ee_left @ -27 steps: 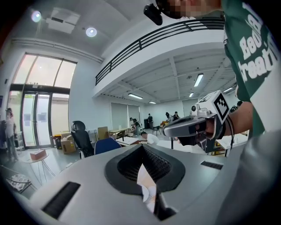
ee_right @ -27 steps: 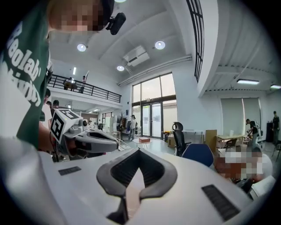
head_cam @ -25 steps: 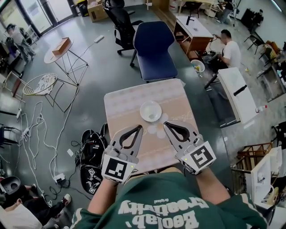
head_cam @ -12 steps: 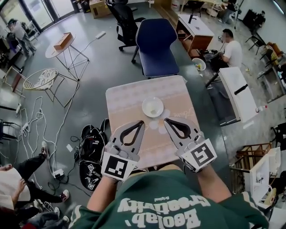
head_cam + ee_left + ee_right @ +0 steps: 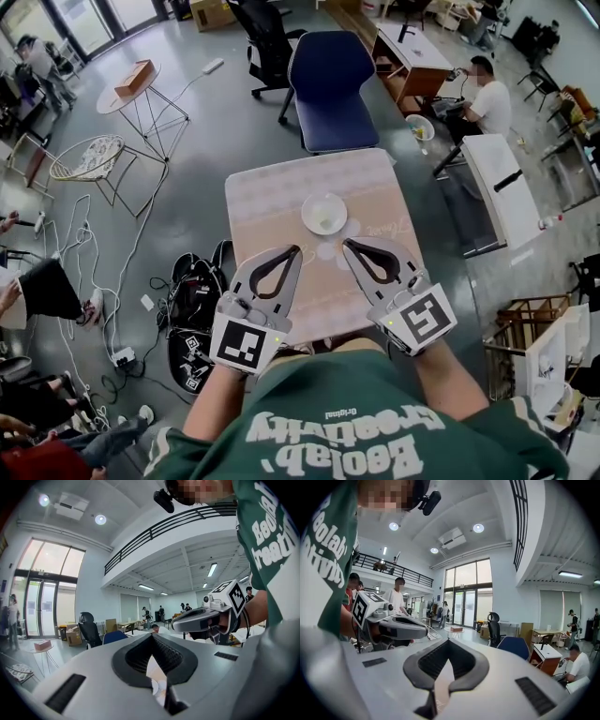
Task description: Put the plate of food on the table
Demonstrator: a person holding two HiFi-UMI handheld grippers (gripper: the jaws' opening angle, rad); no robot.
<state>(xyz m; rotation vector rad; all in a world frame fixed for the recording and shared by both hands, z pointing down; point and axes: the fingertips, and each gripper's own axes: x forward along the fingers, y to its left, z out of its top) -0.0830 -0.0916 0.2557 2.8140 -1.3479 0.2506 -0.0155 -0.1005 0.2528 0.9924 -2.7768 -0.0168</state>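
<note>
The left gripper [image 5: 293,250] and the right gripper [image 5: 347,244] are held side by side over the near half of the tabletop [image 5: 272,192], and both point away from the person in the green shirt [image 5: 347,427]. Each gripper has its jaws together at the tips, so the jaws form a closed loop with nothing clamped between them. The left gripper view shows this for the left gripper [image 5: 151,635], and the right gripper view shows it for the right gripper [image 5: 448,640].

The plate [image 5: 323,214] sits flat on the tabletop just ahead of the two grippers. It lies a little beyond their tips and roughly in line with the gap between them, and neither gripper touches it. It is white with a pale yellowish patch inside, but what that patch is cannot be made out. Part of the plate also shows through the loop of the left gripper's jaws [image 5: 153,687].

Each gripper view shows the other gripper alongside, with its marker cube toward the wrist: the right gripper's cube [image 5: 229,597] and the left gripper's cube [image 5: 368,609].

A blue chair [image 5: 328,89] stands against the far edge of the tabletop, straight ahead of the grippers. Off to the right gripper's side, farther away, a seated person [image 5: 487,98] is at a desk. On the floor on the left gripper's side lie black bags [image 5: 192,319].
</note>
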